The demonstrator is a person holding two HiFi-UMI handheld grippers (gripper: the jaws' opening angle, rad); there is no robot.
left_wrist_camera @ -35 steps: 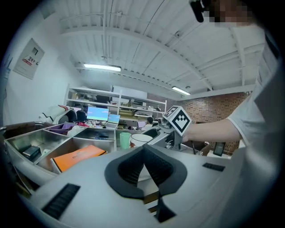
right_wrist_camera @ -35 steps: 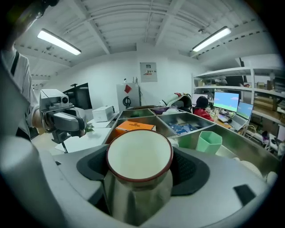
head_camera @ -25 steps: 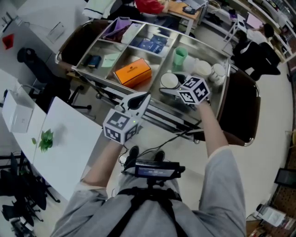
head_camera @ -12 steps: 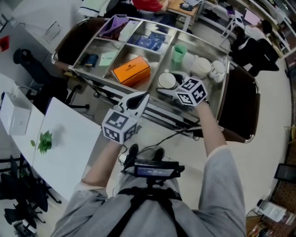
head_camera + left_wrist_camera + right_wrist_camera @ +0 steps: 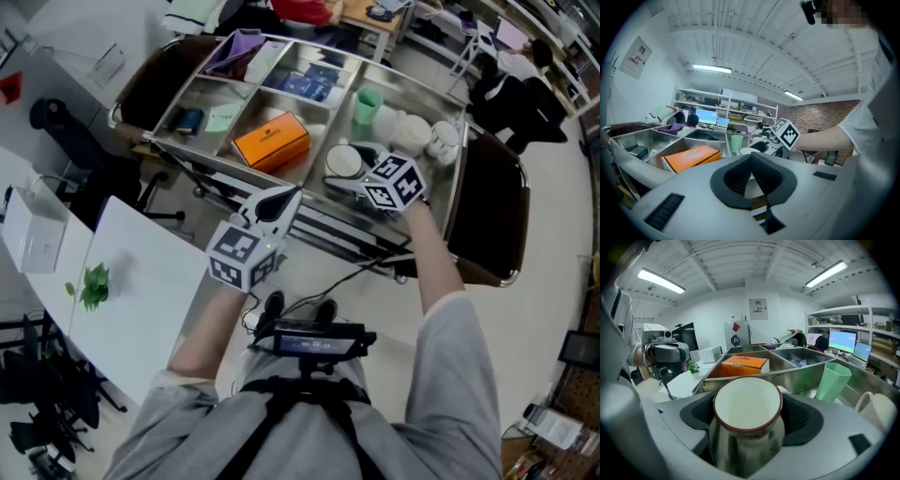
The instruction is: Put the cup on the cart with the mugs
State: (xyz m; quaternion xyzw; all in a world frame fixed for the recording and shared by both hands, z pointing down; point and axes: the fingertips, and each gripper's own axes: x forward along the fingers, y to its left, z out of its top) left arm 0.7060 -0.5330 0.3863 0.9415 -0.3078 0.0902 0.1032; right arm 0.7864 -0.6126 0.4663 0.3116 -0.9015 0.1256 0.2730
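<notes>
While right hand-held gripper (image 5: pixel 748 420) clamps cup (image 5: pixel 747 401) | left hand-held gripper (image 5: pixel 751 156) — closed

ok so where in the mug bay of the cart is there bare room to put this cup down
The back of the bay is crowded: green cup and white mugs stand close together. Bare steel seems to show nearer the front, between the cup and the cart rim. The next bay has free floor beside the orange box.

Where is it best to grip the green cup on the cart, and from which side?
Probably grip the green cup just under its rim, coming from the person's side. It stands upright and widens upward, so jaws closed across its walls should not slide off. White mugs crowd its right.
</notes>
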